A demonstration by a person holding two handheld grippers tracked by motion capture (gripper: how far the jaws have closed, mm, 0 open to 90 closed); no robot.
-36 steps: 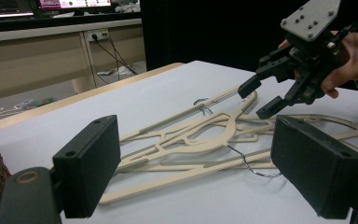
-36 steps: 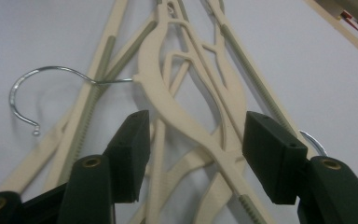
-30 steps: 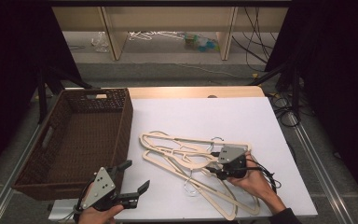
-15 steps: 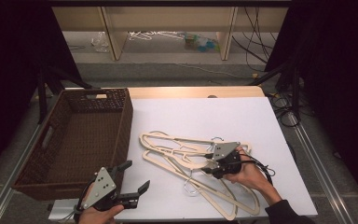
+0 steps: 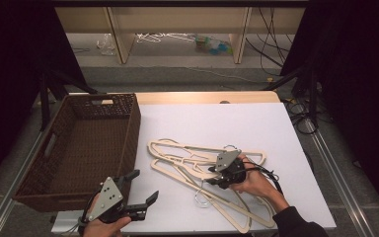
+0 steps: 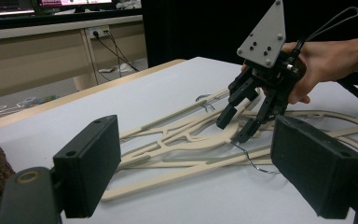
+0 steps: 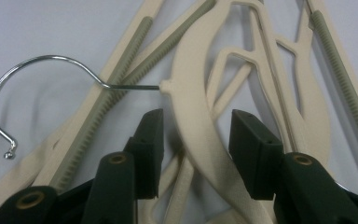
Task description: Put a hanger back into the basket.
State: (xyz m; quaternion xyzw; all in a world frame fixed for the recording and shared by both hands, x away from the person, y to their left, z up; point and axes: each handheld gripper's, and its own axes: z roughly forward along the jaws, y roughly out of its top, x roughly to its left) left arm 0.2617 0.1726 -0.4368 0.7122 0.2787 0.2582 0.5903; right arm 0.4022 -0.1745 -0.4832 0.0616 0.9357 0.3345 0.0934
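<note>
Several cream plastic hangers (image 5: 187, 154) with metal hooks lie tangled on the white tabletop (image 5: 217, 121). My right gripper (image 5: 216, 179) sits low over the pile, held by a hand. In the right gripper view it (image 7: 196, 128) is open, and its jaws straddle the curved shoulder of one hanger (image 7: 193, 100) just below its chrome hook (image 7: 37, 79). Gaps show on both sides of that hanger. My left gripper (image 5: 142, 187) is open at the table's front edge and holds nothing. In the left gripper view it (image 6: 196, 154) faces the hangers (image 6: 186, 140) and the right gripper (image 6: 237, 127).
A dark brown wicker basket (image 5: 123, 143) stands at the left of the table, with nothing visible inside. Bare white tabletop lies beyond and to the right of the hangers. Cables run along the floor at the right, and shelving stands behind the table.
The right gripper has edged left and lower over the hanger pile, its jaws now on either side of a hanger's neck. The left gripper has stayed put.
</note>
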